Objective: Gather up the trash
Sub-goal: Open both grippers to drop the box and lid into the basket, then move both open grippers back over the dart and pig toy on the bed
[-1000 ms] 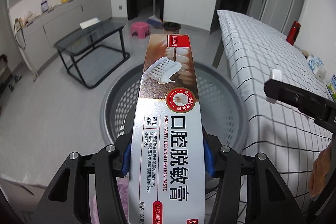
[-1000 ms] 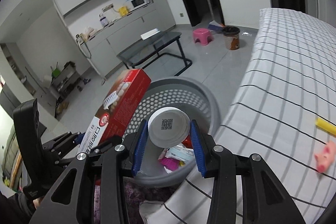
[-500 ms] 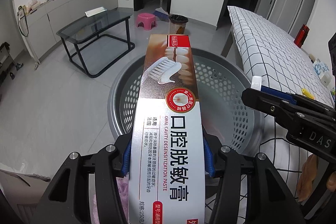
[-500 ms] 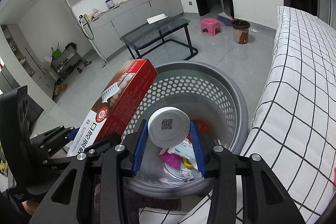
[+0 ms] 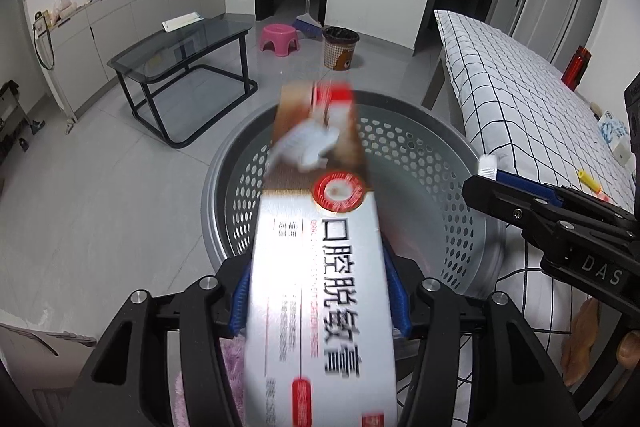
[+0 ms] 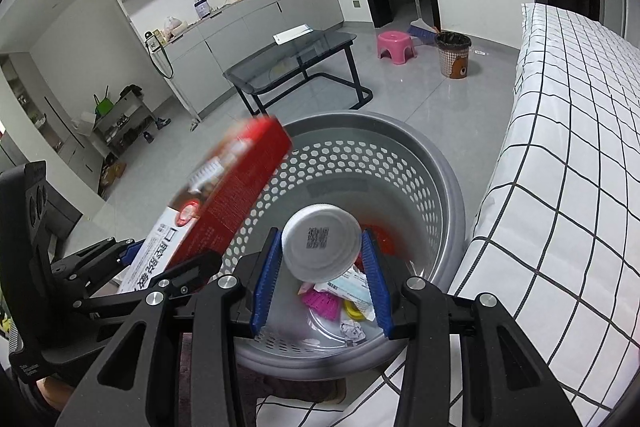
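A grey perforated basket point(image 5: 404, 131) point(image 6: 400, 135) stands on the floor beside the bed, with several trash pieces in its bottom point(image 6: 344, 299). My left gripper point(image 5: 320, 291) has its jaws spread; the toothpaste box point(image 5: 316, 267) lies between the pads, blurred, tipping over the basket. It also shows in the right wrist view point(image 6: 224, 203). My right gripper point(image 6: 320, 275) has its pads apart, and a white round container point(image 6: 322, 247) sits between them over the basket, its contact with the pads unclear. The right gripper also shows in the left wrist view point(image 5: 560, 219).
A bed with a checked sheet point(image 5: 520, 99) point(image 6: 568, 147) runs along the right, with small toys point(image 5: 588, 181) on it. A glass coffee table point(image 5: 180, 51), a pink stool point(image 5: 279, 39), a small bin point(image 5: 340, 47) and a broom stand on the grey floor beyond.
The left jaws have spread and the toothpaste box is slipping forward, blurred, toward the basket. The right pads have opened wider around the white container. Both grippers sit further over the basket.
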